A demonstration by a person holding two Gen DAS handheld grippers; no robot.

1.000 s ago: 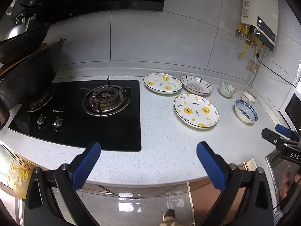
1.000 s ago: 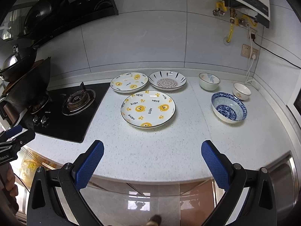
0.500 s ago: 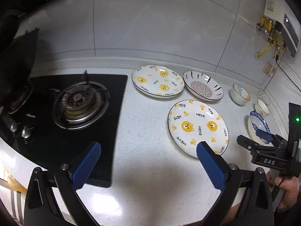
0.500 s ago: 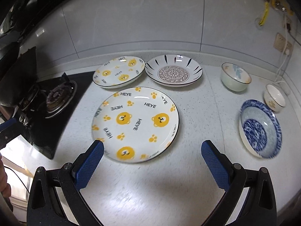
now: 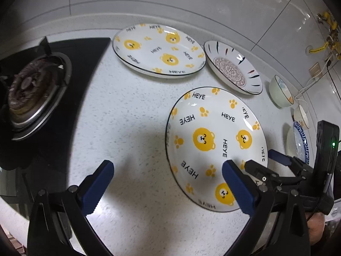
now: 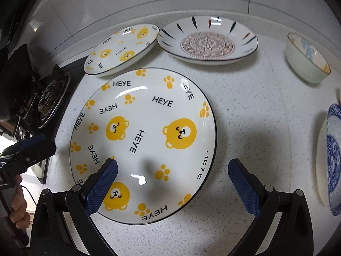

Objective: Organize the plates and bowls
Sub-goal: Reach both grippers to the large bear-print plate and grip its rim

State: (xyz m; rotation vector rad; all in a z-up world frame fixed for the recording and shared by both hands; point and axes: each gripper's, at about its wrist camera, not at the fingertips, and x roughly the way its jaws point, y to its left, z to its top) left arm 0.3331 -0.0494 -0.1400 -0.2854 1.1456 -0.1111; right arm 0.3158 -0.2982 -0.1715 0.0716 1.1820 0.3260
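Observation:
A white plate with yellow bears (image 5: pixel 215 140) (image 6: pixel 145 132) lies on the speckled counter, nearest me. My right gripper (image 6: pixel 172 177) is open, low over its front half, the left finger above the plate and the right finger past its right rim. My left gripper (image 5: pixel 168 177) is open to the plate's left, its right finger over the plate's front edge. A second bear plate (image 5: pixel 157 51) (image 6: pixel 121 49) and a patterned plate (image 5: pixel 232 68) (image 6: pixel 207 41) lie behind. A pale green bowl (image 6: pixel 307 64) (image 5: pixel 279 93) and a blue bowl (image 6: pixel 330 155) (image 5: pixel 298 140) sit right.
A black gas hob with a burner (image 5: pixel 32 87) (image 6: pixel 51 98) is on the left. A small white bowl (image 5: pixel 301 117) stands by the wall at the right, near a socket and cable (image 5: pixel 315 70). The tiled wall (image 5: pixel 170 0) runs behind the dishes.
Both grippers have moved forward and down toward the near bear plate, which now fills much more of both views. Both stay open. The dishes have not moved.

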